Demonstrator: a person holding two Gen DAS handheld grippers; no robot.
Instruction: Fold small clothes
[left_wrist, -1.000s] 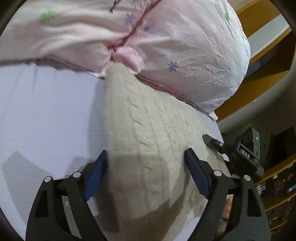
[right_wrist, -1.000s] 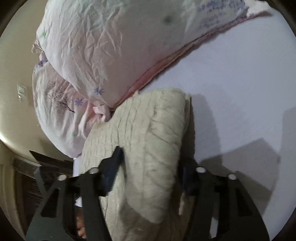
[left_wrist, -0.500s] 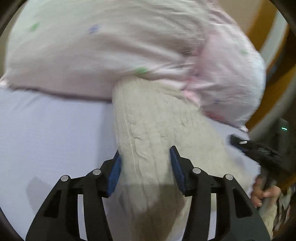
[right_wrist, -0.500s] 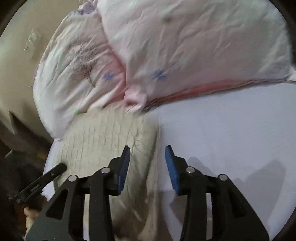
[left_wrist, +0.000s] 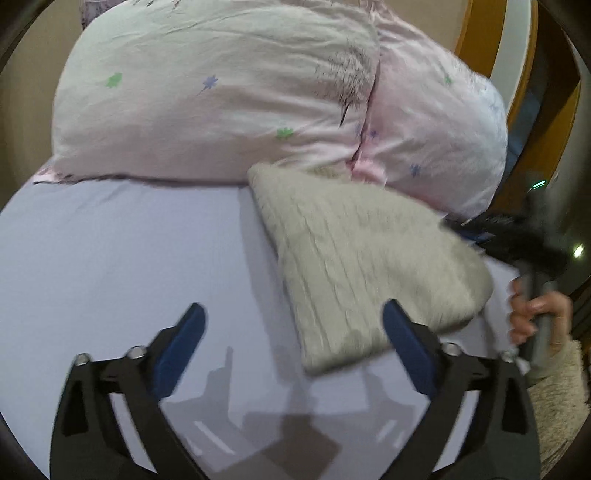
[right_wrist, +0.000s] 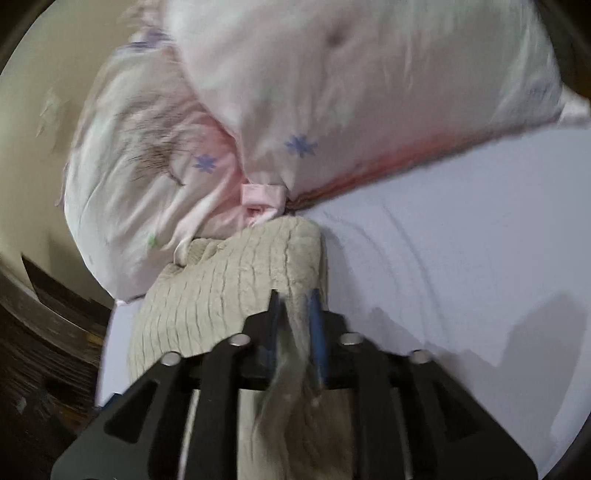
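Note:
A folded beige cable-knit garment (left_wrist: 362, 254) lies on the lilac bed sheet (left_wrist: 122, 254), its far end against the pink pillows. My left gripper (left_wrist: 291, 325) is open and empty; its right finger is at the garment's near edge. My right gripper (right_wrist: 293, 302) is shut on the garment's edge (right_wrist: 236, 291), with knit fabric pinched between the blue pads and bunched over the jaws. In the left wrist view the right gripper (left_wrist: 491, 236) shows blurred at the garment's far right side, with the hand (left_wrist: 535, 310) that holds it.
Two pink floral pillows (left_wrist: 221, 96) (right_wrist: 369, 85) are stacked at the head of the bed behind the garment. A wooden door frame (left_wrist: 517, 74) stands at the right. The bed's edge and dark floor (right_wrist: 44, 332) lie left of the garment in the right wrist view.
My left gripper has opened wide, let go of the garment and drawn back. My right gripper has closed on the garment's edge. Both views have shifted.

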